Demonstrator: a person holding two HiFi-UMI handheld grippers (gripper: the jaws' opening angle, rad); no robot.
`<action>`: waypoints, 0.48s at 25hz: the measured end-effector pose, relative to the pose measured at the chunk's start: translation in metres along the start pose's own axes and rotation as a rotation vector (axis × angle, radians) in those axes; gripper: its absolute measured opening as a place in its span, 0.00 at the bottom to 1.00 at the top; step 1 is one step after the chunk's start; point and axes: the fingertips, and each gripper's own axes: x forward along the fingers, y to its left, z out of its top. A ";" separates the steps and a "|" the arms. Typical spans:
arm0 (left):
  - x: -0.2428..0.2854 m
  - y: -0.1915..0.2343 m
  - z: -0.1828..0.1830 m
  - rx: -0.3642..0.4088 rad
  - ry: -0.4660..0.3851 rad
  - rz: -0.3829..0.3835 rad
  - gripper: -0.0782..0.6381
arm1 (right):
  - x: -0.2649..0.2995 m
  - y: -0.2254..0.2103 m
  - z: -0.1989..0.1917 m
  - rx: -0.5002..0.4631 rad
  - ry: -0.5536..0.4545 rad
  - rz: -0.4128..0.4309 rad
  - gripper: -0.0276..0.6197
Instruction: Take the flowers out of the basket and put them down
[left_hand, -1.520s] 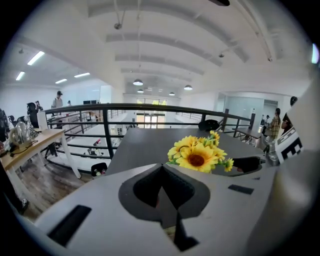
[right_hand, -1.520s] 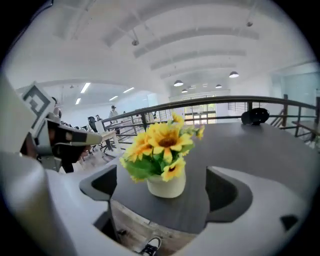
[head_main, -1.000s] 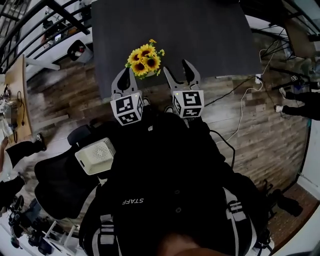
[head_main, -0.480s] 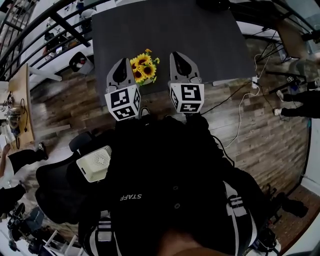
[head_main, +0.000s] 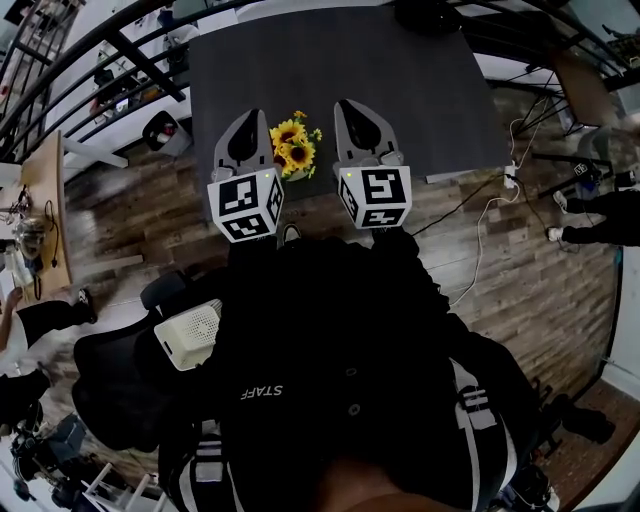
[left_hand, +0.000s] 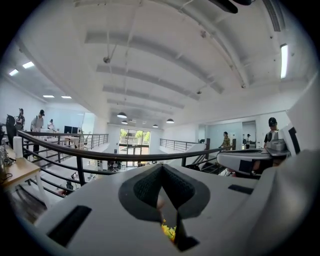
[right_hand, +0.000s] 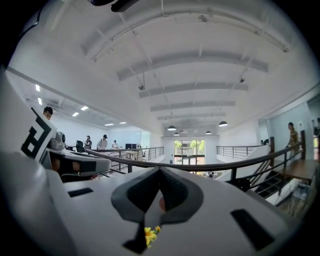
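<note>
Above the worktop (head_main: 420, 80), the left gripper (head_main: 248, 120) and right gripper (head_main: 352, 108) flank the flowers (head_main: 296, 150), fingers pressed together, empty; I'd reopen them before lowering.

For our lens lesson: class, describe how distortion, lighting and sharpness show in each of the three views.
Head view: fisheye curves the floorboards, the edges darken, the sunflowers look sharp. Left gripper view: the railing bows into an arc, the corners are black. Right gripper view: evenly lit white ceiling, black corners too.

Table (head_main: 420, 90) open L/R of flowers (head_main: 296, 152).
</note>
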 end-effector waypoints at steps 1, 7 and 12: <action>0.000 -0.001 0.003 0.004 -0.001 0.000 0.11 | 0.000 0.000 0.003 0.000 -0.004 0.004 0.07; 0.006 0.001 0.014 0.011 -0.013 -0.003 0.11 | 0.008 -0.003 0.012 -0.002 -0.015 0.015 0.07; 0.013 0.000 0.017 0.012 -0.018 -0.014 0.11 | 0.012 -0.004 0.017 -0.019 -0.017 0.017 0.07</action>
